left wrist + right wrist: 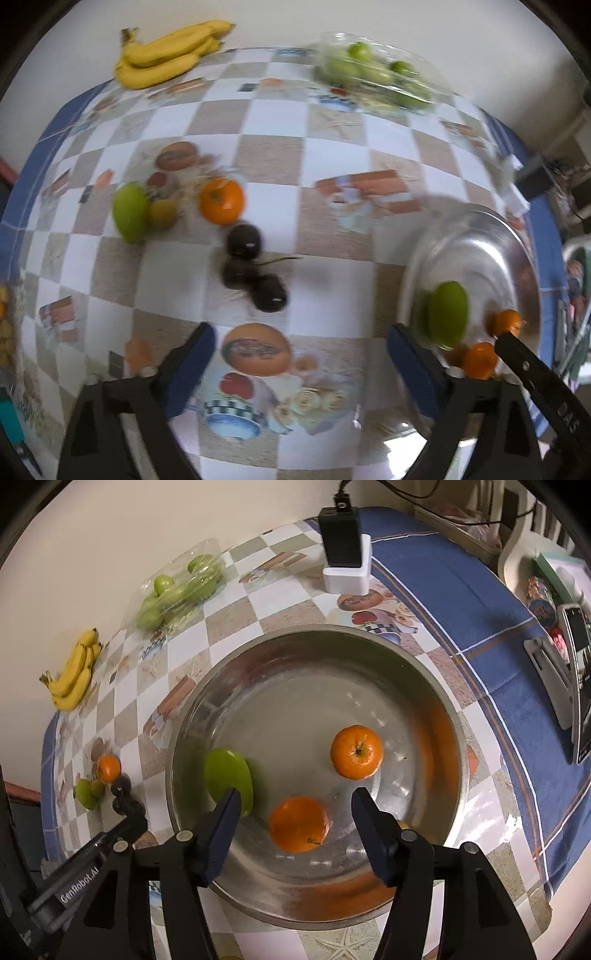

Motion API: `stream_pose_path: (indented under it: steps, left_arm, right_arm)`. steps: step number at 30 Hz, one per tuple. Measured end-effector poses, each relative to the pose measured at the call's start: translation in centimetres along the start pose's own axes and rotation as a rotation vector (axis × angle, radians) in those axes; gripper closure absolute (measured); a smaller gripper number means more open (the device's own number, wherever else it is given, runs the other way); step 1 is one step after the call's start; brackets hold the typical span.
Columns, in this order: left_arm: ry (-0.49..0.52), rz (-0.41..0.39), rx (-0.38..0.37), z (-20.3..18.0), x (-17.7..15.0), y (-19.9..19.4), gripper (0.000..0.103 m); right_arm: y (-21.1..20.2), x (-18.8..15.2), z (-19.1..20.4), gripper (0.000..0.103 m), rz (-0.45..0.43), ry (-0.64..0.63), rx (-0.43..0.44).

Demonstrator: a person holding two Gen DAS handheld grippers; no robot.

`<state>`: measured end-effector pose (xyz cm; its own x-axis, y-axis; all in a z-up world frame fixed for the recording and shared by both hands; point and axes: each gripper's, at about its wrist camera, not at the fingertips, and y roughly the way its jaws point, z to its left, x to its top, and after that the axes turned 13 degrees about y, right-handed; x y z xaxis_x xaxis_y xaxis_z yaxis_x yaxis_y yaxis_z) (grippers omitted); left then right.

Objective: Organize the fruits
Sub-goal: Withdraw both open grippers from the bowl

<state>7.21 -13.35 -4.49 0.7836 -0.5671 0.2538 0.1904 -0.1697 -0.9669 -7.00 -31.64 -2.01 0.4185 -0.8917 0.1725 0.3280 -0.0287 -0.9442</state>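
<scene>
Jaws of the right hand-held gripper (pixel 291 808) stand wide apart and empty, poised over the near side of the steel bowl (pixel 229 672). An orange (pixel 298 824) lies in the bowl between the fingertips but touches neither. A second orange (pixel 356 752) sits farther in, stem up. A green mango (pixel 228 781) rests against the bowl's left wall, partly behind the left fingertip.

The left hand-held gripper (pixel 301 339) is likewise wide and holds nothing, over bare worktop (pixel 332 147) with a checked, printed cover. Its right finger overlaps the bowl's rim (pixel 517 236) in the left wrist view; whether it touches cannot be told. That view is blurred.

Ahead of the left gripper, loose on the worktop, lie three dark round fruits (pixel 243 240) close together; their kind cannot be told. Beyond them is an orange (pixel 221 200), then a small yellow fruit (pixel 162 212) touching a green mango (pixel 129 213).

At the far edge by the wall lie a bunch of bananas (pixel 166 55) and a clear plastic pack of green fruits (pixel 373 70), well apart from each other.

Beyond the bowl a black device stands in a white holder (pixel 345 554). A phone on a stand (pixel 576 686) is at far right.
</scene>
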Motion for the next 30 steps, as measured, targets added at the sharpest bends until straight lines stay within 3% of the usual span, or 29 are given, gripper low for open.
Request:
stream_pose_path:
  steps: [3, 9, 12, 18, 30]
  left_arm:
    - [-0.022, 0.001, 0.022, 0.8, 0.0, 0.1, 0.0]
    - [-0.031, -0.018, 0.074, 1.6, 0.0, -0.3, 0.0]
    - [-0.031, -0.033, 0.104, 2.1, 0.0, -0.6, 0.0]
    - [-0.042, -0.054, 0.155, 3.4, -0.1, -0.9, 0.0]
    - [-0.061, -0.09, 0.17, 7.4, 0.0, -2.1, 0.0]
  right_arm:
    - [0.5, -0.3, 0.4, 0.026, 0.008, -0.017, -0.009]
    - [0.7, -1.2, 2.0, 0.025, -0.006, -0.112, -0.028]
    - [0.6, -1.6, 3.0, 0.008, -0.039, -0.169, -0.054]
    - [0.5, -2.3, 4.5, 0.007, -0.069, -0.233, -0.048]
    - [0.4, -3.1, 6.2, 0.007, -0.088, -0.253, -0.014]
